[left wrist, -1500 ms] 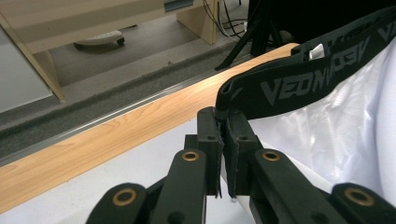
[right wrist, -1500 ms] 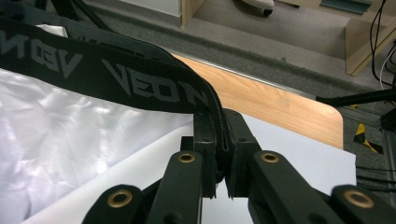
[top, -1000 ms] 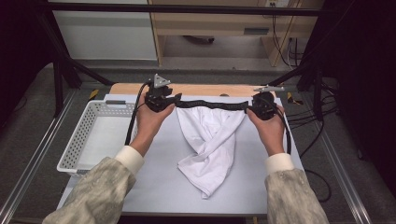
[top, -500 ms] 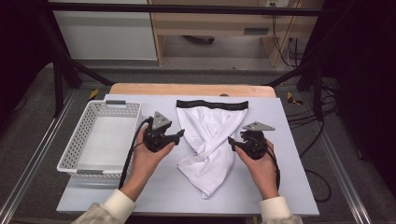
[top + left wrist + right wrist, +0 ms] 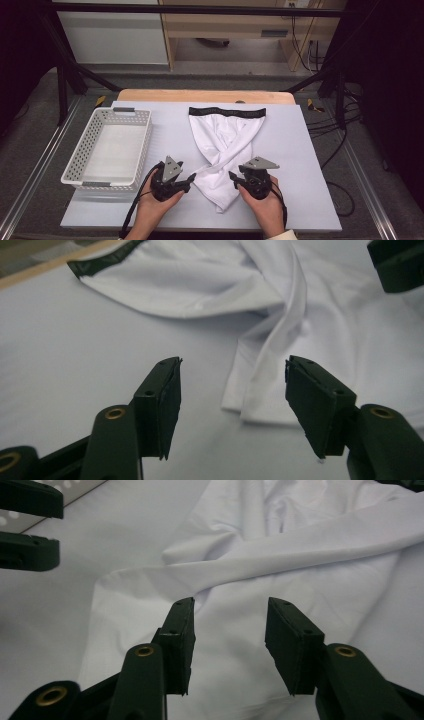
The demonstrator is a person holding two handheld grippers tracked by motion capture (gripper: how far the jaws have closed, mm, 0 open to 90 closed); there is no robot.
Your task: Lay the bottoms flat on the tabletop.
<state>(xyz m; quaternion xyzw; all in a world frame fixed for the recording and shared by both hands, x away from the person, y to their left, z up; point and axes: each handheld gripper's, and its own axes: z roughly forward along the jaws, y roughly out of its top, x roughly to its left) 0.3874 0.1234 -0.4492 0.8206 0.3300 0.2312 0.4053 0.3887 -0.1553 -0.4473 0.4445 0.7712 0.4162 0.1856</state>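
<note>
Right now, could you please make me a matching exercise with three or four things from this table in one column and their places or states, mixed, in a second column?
1. white perforated plastic basket
2. white cloth garment with a black waistband
3. left tongs
4. black waistband

A. open, beside the cloth's left edge
B. far end of the garment
C. left side of the table
D. spread flat, twisted in the middle

Pairs: 1-C, 2-D, 3-A, 4-B
</note>
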